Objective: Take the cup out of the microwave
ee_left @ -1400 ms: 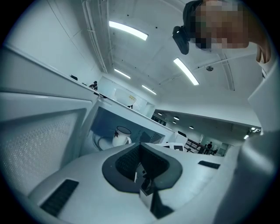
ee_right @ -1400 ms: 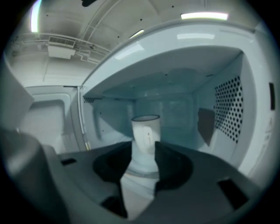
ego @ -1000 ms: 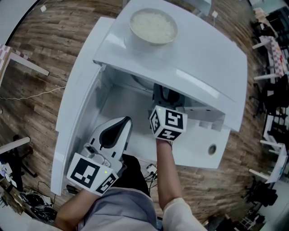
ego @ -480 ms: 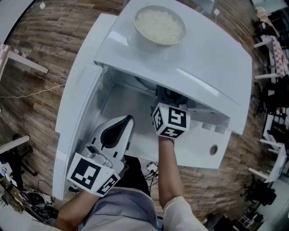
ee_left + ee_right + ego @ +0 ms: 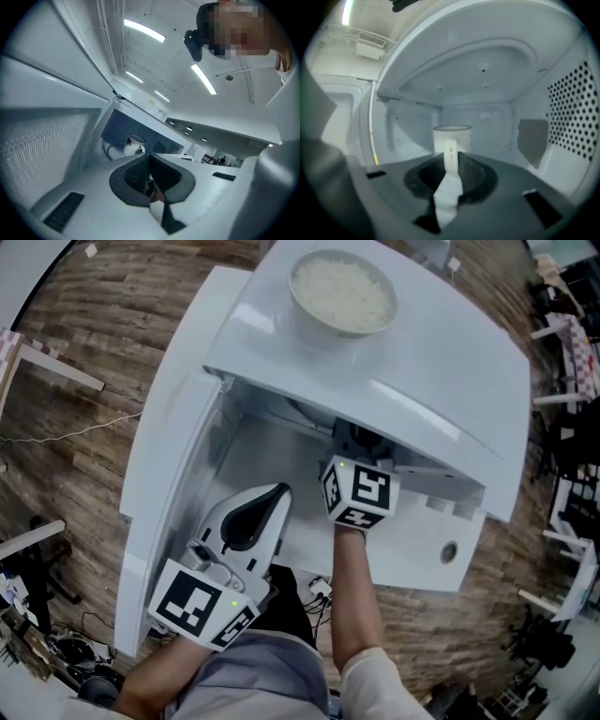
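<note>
The right gripper is inside the microwave, jaws spread. The white cup stands upright in there, its handle right at the gap between the tips. The left gripper is outside by the open door, jaws pressed together and empty.

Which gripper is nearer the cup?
Right. The right gripper is inside the microwave, the cup just ahead of its jaws; the left gripper is outside, by the open door.

White cup, red mark; white microwave; brown wood-grain floor.
</note>
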`<action>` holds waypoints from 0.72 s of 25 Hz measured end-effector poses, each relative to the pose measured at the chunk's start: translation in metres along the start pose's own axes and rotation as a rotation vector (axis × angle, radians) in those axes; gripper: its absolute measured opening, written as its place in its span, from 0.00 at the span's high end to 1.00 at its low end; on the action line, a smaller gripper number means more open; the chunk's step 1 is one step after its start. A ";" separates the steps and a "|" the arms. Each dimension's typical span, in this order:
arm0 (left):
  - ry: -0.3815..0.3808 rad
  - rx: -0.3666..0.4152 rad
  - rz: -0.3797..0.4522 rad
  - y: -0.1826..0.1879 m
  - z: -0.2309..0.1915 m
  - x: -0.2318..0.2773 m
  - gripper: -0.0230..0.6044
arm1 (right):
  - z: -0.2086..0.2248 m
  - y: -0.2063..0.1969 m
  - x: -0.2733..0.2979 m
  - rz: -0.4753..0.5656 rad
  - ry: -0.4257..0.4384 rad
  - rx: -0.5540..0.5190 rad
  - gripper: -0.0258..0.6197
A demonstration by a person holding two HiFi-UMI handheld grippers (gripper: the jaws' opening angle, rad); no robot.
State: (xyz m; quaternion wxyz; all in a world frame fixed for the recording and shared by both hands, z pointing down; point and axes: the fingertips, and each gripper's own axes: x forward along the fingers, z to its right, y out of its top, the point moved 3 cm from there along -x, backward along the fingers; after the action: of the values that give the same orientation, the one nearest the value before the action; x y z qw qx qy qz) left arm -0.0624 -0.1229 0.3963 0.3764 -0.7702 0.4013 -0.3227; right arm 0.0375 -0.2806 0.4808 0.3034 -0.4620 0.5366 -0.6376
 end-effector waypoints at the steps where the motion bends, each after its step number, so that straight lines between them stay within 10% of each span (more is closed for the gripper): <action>1: -0.001 -0.001 -0.001 -0.001 0.000 0.000 0.94 | 0.000 0.000 -0.002 0.003 -0.005 -0.002 0.84; 18: 0.016 0.003 0.024 0.007 0.001 -0.005 0.94 | -0.004 0.005 -0.031 0.045 -0.009 -0.015 0.85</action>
State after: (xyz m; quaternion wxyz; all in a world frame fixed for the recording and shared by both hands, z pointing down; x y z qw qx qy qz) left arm -0.0661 -0.1213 0.3892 0.3783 -0.7621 0.4129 -0.3250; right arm 0.0457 -0.2533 0.4675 0.3165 -0.4551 0.5502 -0.6245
